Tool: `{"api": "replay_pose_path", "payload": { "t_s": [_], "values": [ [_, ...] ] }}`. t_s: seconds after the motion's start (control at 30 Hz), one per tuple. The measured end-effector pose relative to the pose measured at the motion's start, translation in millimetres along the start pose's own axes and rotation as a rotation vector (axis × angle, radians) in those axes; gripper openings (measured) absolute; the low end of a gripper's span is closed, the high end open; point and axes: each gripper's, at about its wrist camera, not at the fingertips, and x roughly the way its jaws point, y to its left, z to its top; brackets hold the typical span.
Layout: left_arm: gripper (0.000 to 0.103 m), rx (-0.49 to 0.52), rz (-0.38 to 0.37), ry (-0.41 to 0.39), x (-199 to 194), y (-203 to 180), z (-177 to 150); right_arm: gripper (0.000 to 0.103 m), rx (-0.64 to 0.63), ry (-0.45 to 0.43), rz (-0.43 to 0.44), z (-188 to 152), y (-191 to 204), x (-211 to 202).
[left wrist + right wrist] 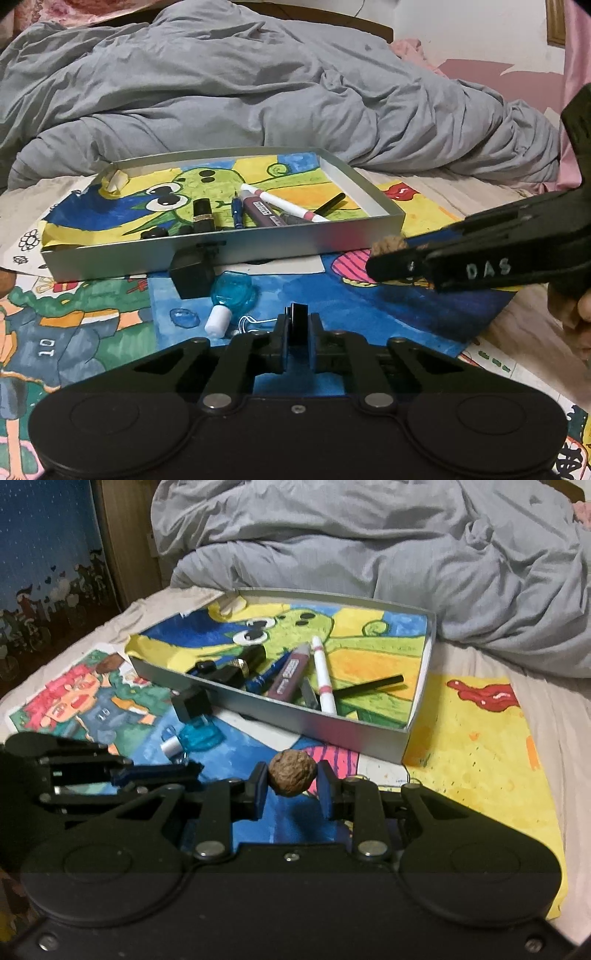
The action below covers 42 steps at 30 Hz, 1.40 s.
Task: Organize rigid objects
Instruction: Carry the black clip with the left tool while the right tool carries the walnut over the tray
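The right gripper (292, 786) clamps a brown wrinkled walnut (291, 777) above the painted paper sheets (476, 734). Beside it, the left gripper (298, 325) pinches a small flat black piece (297, 320). Beyond lies the shallow silver metal tray (317, 726) of pens.

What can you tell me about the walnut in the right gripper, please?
The walnut is small, round and brown, with a rough, wrinkled shell that looks whole. It sits between the tips of the right gripper, touching the left finger, with a slight gap at the right. It is above the blue painted paper, in front of the grey tray.
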Motion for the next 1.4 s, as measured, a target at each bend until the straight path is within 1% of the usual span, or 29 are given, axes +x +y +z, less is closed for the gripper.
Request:
{"api": "replay_pose_path", "payload": {
  "t_s": [0.13, 0.27, 0.4, 0.5, 0.63, 0.87, 0.97, 1.1, 1.4],
  "values": [
    [0.01, -0.011, 0.006, -0.035, -12.4, -2.7, 5.0, 0.021, 0.013, -0.041, 0.002, 5.6, -1.6, -8.3],
    [0.01, 0.001, 0.03, -0.086, -18.5, -4.3, 21.6, 0.021, 0.051, -0.109, -0.009, 14.2, -10.0, -13.5],
    [0.01, 0.01, 0.063, -0.129, -11.2, 0.9, 41.8, 0.021, 0.057, -0.157, -0.035, 21.6, -19.1, -6.5],
    [0.01, 0.022, 0.075, -0.148, 3.5, 7.2, 58.9, 0.021, 0.073, -0.184, -0.043, 29.4, -26.5, 4.1],
    [0.01, 0.005, 0.07, -0.137, 32.7, 17.9, 75.5, 0.021, 0.099, -0.188, -0.046, 35.2, -34.7, 23.8],
    [0.01, -0.008, 0.068, -0.104, 63.1, 28.8, 79.5, 0.021, 0.116, -0.158, -0.063, 30.3, -38.6, 45.5],
    [0.01, -0.026, 0.068, -0.095, 67.3, 33.5, 78.3, 0.021, 0.111, -0.142, -0.069, 27.2, -38.9, 50.4],
    [0.01, -0.002, 0.077, -0.076, 70.1, 36.0, 75.4, 0.021, 0.113, -0.116, -0.076, 24.8, -39.6, 59.0],
    [0.011, -0.002, 0.088, -0.052, 72.1, 39.1, 69.3, 0.021, 0.125, -0.117, -0.082, 24.2, -40.4, 61.1]
  ]
}}
